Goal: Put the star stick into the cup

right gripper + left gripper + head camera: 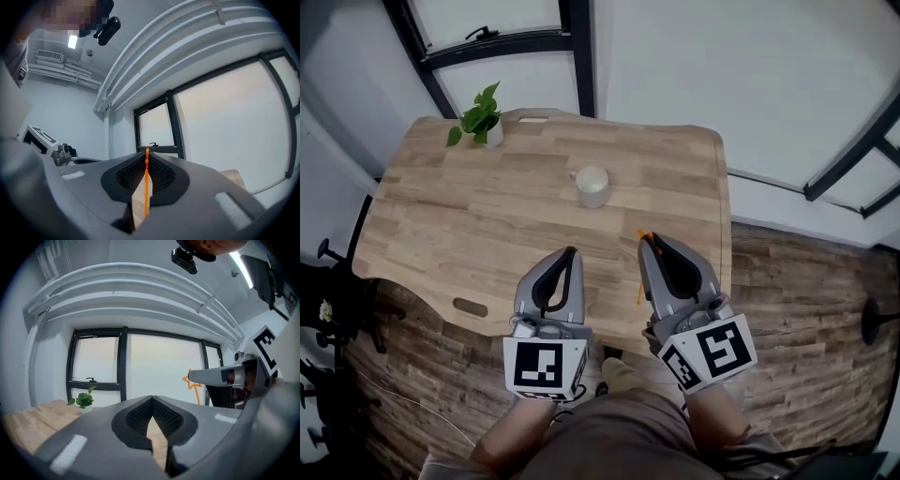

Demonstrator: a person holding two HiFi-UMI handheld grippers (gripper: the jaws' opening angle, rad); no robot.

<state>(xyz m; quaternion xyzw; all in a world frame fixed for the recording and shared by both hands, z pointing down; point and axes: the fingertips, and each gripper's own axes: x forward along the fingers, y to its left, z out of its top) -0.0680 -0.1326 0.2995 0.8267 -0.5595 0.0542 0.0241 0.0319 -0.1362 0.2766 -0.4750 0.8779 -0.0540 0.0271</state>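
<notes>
Star stick [146, 187] is pinched edge-on in my right gripper [652, 246], over the table's [441, 216] near edge toward its right corner. My left gripper [570, 253] is pressed together, empty. The white cup [592, 186] stands well apart, nearer the far edge. My worry: the thin stick swivels in the pinch, clips the rim and topples the unsteadied cup.

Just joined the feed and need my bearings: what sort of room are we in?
Probably a small office or home workroom: a wooden desk with a potted plant and a cup, plank floor, and large black-framed windows behind.
</notes>
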